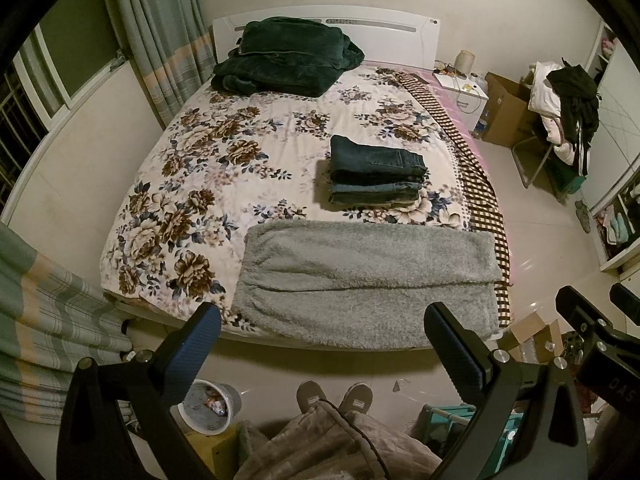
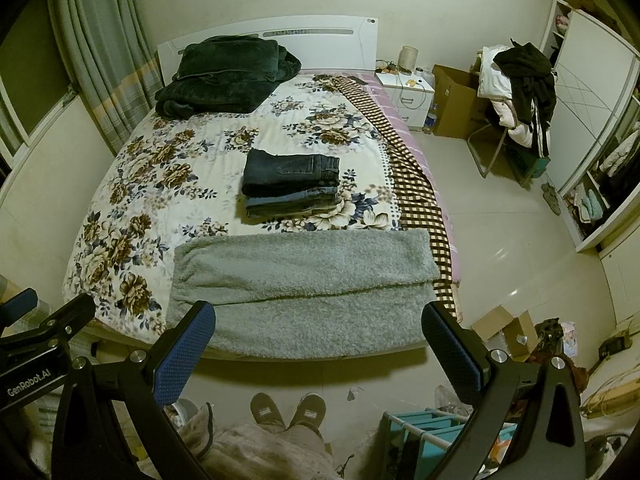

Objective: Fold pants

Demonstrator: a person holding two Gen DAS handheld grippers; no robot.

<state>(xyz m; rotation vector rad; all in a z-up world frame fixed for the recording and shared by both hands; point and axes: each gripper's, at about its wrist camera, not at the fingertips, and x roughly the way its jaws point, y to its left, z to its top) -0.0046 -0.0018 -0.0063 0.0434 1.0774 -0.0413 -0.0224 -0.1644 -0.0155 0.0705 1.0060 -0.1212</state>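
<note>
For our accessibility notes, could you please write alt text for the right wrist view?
Grey fleece pants lie folded lengthwise across the foot of a floral bed, with the open right gripper above the near edge. Folded jeans are stacked mid-bed.

Left gripper (image 1: 322,344) & right gripper (image 2: 320,340): black frames, silver screws, blue textured pads (image 2: 185,354). White "GenRobot.AI" lettering on the left one's body. Person wears grey-brown slippers (image 2: 287,410), beige quilted trousers (image 1: 332,446).

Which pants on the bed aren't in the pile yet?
The fuzzy grey pants, lying alone at the foot of the bed. The other pants, dark jeans, sit stacked further up.
</note>
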